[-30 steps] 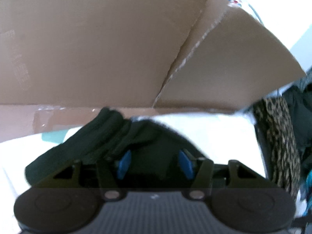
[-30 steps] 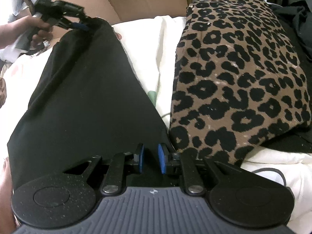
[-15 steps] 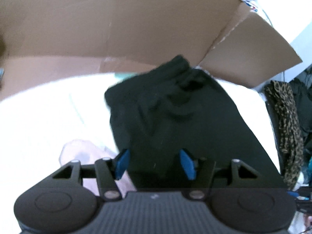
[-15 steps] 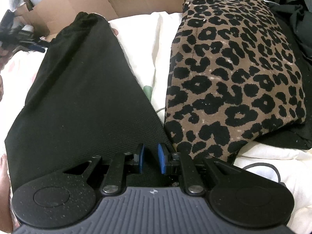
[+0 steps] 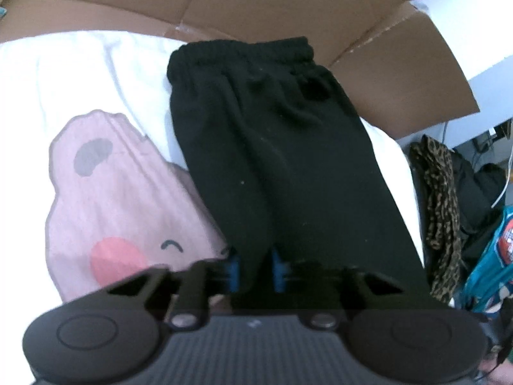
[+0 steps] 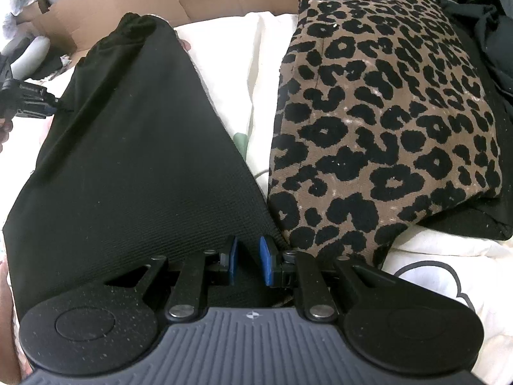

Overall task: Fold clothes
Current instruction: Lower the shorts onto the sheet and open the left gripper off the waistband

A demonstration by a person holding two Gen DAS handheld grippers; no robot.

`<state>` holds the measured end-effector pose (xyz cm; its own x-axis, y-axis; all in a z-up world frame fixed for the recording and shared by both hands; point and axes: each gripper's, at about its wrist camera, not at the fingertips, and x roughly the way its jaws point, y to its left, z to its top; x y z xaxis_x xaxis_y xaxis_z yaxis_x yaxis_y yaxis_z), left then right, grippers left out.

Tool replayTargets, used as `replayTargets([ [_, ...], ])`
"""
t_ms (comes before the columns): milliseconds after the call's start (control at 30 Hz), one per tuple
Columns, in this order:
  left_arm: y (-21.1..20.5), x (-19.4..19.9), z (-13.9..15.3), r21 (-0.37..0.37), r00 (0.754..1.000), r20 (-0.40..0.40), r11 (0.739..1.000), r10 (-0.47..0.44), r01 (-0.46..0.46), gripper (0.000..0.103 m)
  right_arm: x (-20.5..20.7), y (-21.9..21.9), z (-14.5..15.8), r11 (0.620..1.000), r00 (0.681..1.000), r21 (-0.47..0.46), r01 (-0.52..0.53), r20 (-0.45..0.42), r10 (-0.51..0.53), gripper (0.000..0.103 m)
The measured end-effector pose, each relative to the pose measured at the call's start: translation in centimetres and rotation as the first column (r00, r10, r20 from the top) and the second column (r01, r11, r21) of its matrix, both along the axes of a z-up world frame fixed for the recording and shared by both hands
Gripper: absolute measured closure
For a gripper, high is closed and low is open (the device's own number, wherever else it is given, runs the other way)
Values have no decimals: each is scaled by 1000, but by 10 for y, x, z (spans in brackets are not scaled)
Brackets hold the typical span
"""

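Black pants (image 5: pixel 288 160) lie folded lengthwise on white bedding (image 5: pixel 64 73), waistband at the far end by the cardboard. My left gripper (image 5: pixel 255 271) is at their left edge; its jaws are closing and the blue pads pinch a fold of the black cloth. In the right wrist view the pants (image 6: pixel 128 160) stretch away from my right gripper (image 6: pixel 248 260), which is shut on their near corner. The left gripper (image 6: pixel 53 106) shows there at the far left edge of the pants.
An opened cardboard box (image 5: pixel 256 0) stands behind the bedding. A leopard-print garment (image 6: pixel 384 112) lies right of the pants on dark clothes. A pink cartoon print (image 5: pixel 121 199) marks the bedding at the left. A teal bag (image 5: pixel 493 256) sits at the far right.
The left gripper left the waistband, moved back along the pants' left edge and lower, and its wide jaws narrowed onto the cloth. The right gripper kept still with its hold.
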<state>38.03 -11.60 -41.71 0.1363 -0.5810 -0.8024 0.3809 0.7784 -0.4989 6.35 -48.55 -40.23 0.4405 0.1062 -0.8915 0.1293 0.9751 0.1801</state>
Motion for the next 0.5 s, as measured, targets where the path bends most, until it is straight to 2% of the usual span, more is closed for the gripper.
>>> replayTargets([
  [200, 10, 3, 14, 49, 998, 70, 999, -10, 7, 92, 0, -1, -2, 1000, 1000, -3, -3, 3, 3, 83],
  [367, 13, 8, 5, 61, 998, 59, 998, 19, -22, 90, -1, -2, -3, 1000, 1000, -5, 1, 0, -1, 84],
  [500, 19, 4, 2, 70, 998, 8, 995, 67, -67, 68, -4, -6, -2, 1000, 1000, -3, 3, -6, -3, 85],
])
